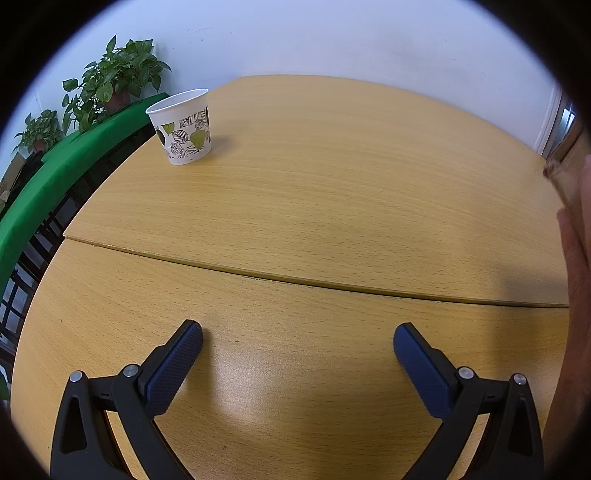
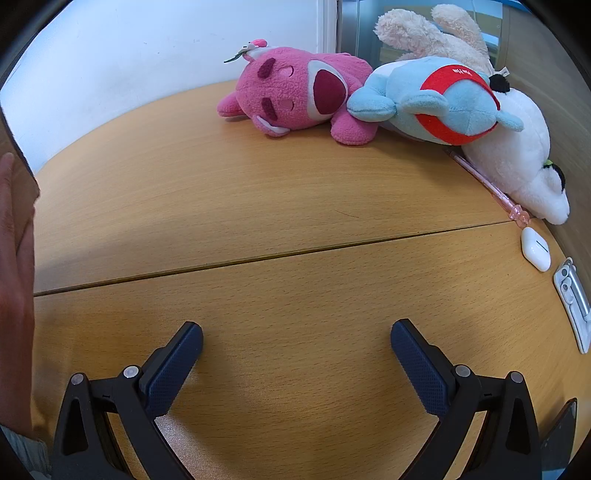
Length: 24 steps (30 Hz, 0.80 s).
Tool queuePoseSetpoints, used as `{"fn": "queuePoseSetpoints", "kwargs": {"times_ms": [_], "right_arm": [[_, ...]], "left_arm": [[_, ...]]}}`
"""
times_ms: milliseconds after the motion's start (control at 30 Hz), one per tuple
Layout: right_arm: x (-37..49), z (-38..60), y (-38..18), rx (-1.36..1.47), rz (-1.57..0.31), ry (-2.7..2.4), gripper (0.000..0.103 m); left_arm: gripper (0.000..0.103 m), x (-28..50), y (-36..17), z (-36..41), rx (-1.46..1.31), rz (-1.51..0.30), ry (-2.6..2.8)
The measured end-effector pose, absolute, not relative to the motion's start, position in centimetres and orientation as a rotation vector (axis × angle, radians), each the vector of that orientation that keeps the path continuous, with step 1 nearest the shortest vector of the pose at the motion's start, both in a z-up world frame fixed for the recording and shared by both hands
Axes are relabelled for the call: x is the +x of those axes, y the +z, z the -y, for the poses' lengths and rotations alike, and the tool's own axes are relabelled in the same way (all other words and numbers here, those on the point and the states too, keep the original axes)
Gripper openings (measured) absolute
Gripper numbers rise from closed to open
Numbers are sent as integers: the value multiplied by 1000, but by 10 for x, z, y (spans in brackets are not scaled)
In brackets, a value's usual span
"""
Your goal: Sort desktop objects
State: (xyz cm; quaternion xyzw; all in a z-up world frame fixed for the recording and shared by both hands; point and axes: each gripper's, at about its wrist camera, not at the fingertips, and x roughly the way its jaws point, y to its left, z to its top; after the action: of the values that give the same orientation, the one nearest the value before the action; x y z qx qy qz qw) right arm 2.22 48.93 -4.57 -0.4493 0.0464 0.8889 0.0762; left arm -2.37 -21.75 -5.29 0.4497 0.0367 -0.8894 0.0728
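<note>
A paper cup [image 1: 183, 126] with a leaf print stands upright at the far left of the wooden table [image 1: 314, 192]. My left gripper [image 1: 297, 354] hovers open over bare wood, well short of the cup. In the right wrist view a pink plush bear [image 2: 295, 98], a light blue plush with red bands [image 2: 436, 101], a white plush [image 2: 517, 162] and a cream plush [image 2: 424, 33] are piled at the far right. A pink pen [image 2: 487, 182] and a white earbud case [image 2: 535, 249] lie beside them. My right gripper [image 2: 296, 352] is open and holds nothing.
A seam [image 1: 295, 278] crosses the table between its two halves. Potted plants [image 1: 114, 79] on a green-covered ledge [image 1: 55, 173] stand beyond the left edge. A hand [image 2: 14, 266] holds a brown object at the left of the right view. A silver bracket [image 2: 572, 302] lies at the right edge.
</note>
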Motion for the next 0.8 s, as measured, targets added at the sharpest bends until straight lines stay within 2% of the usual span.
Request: {"fn": "queuePoseSetpoints", "kwargs": {"times_ms": [800], "right_arm": [[26,-488,-44,-1342,-139,2667,103]], "left_arm": [[103,-24,-53,217,1351,-109,-2668]]}}
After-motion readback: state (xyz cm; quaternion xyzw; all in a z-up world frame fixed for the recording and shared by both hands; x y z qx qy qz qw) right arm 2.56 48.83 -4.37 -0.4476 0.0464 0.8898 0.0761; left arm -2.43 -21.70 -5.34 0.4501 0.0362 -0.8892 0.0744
